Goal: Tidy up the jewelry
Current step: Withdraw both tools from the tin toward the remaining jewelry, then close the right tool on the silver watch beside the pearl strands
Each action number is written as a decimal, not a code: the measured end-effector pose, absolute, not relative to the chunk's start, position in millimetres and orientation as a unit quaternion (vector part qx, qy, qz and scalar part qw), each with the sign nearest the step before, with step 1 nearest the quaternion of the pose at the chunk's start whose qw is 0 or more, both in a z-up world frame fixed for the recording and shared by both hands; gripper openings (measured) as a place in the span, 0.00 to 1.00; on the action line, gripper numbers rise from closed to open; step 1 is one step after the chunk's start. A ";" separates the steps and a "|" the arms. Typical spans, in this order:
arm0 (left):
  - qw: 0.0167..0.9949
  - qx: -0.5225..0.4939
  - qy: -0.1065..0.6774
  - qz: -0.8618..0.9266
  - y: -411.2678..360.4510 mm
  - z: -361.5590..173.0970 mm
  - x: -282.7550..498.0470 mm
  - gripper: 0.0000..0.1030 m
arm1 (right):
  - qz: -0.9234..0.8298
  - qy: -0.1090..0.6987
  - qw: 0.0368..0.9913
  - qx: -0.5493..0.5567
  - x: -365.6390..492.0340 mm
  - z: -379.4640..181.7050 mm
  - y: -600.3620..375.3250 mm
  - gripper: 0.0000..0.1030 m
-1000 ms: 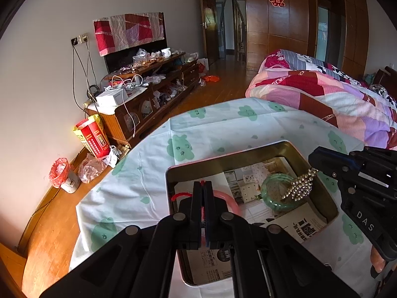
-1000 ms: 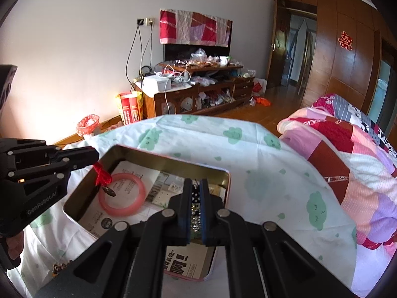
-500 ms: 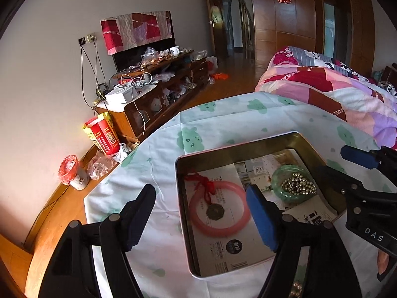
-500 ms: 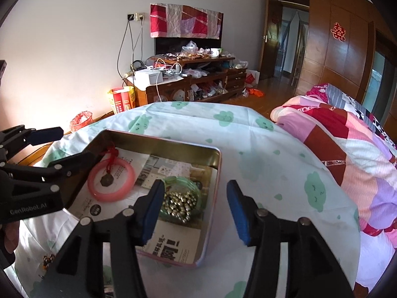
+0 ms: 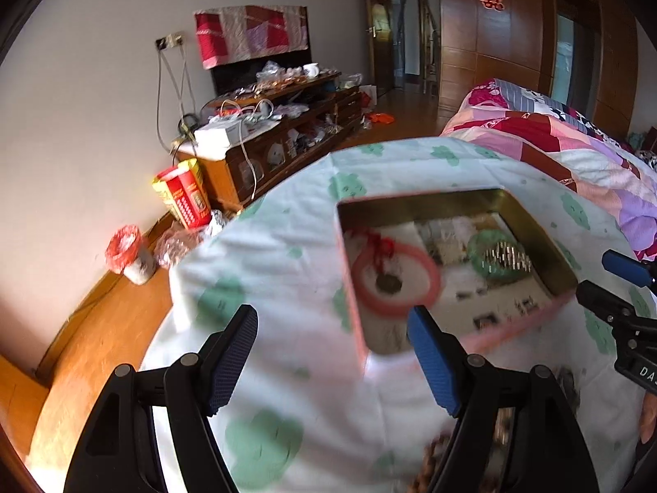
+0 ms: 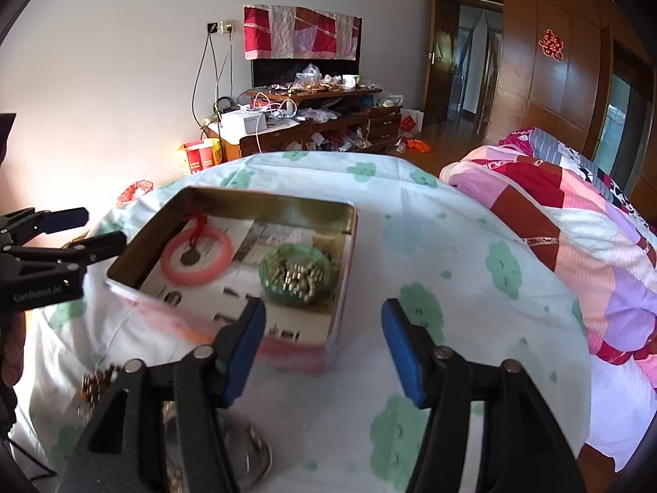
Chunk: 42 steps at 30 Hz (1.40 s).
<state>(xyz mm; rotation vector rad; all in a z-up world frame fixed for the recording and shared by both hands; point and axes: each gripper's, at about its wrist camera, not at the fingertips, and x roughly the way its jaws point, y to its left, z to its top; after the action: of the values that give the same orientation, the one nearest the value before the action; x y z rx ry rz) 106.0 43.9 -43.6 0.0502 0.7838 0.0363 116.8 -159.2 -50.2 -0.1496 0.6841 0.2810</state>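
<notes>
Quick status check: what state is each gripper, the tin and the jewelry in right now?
Left gripper: open, nothing between its fingers.
Right gripper: opening, nothing between its fingers.
Tin: lid off, on the tablecloth.
Pink bangle: lying flat in the tin, red cord attached.
Green bangle: flat in the tin, beside the pink one.
Bead strand: heaped inside the green bangle.
Loose jewelry: outside the tin, blurred.
</notes>
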 end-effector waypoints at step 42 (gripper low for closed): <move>0.909 0.007 0.416 -0.016 16.5 -78.0 41.0 0.73 | 0.170 0.355 0.916 -0.076 50.5 -82.2 -160.8 0.31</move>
<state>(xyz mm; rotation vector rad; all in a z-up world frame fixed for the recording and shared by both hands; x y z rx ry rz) 41.0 16.5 -78.0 0.0146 0.8582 -0.0339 50.5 -160.8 -82.2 -0.1562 0.7303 0.3497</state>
